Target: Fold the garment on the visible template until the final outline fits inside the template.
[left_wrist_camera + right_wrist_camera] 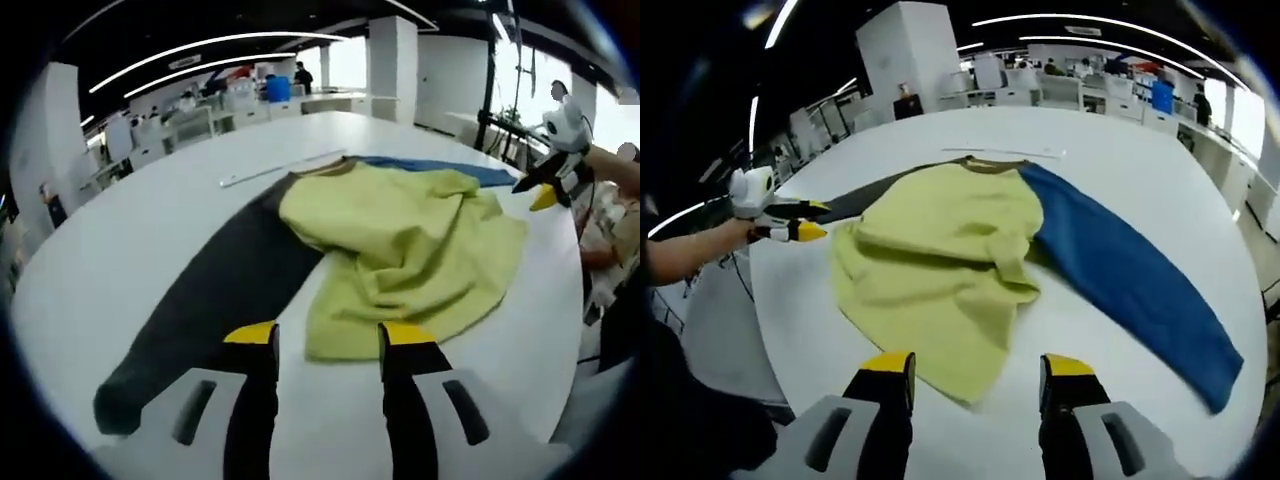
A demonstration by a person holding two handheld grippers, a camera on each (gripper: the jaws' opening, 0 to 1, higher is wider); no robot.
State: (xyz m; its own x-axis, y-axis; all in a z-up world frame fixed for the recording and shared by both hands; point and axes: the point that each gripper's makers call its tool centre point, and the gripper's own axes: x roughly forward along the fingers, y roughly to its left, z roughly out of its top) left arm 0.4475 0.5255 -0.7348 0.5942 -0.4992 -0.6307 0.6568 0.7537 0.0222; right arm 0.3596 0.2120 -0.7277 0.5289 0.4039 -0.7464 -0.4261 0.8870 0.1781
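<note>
Both the left gripper (328, 340) and right gripper (976, 370) gape empty above the white table (120, 260), office desks (200, 120) behind.

Free room around the garment (940, 270) on the table (1120, 160). Bare tabletop lies beyond the collar, save a thin white strip (280, 168) just past it. The blue sleeve (1120, 270) and dark sleeve (215, 290) spread to either side. Both grippers hover clear of the hem, over open table edge.

black gripper (327, 340), yellow tips, seemingly grey base
</note>
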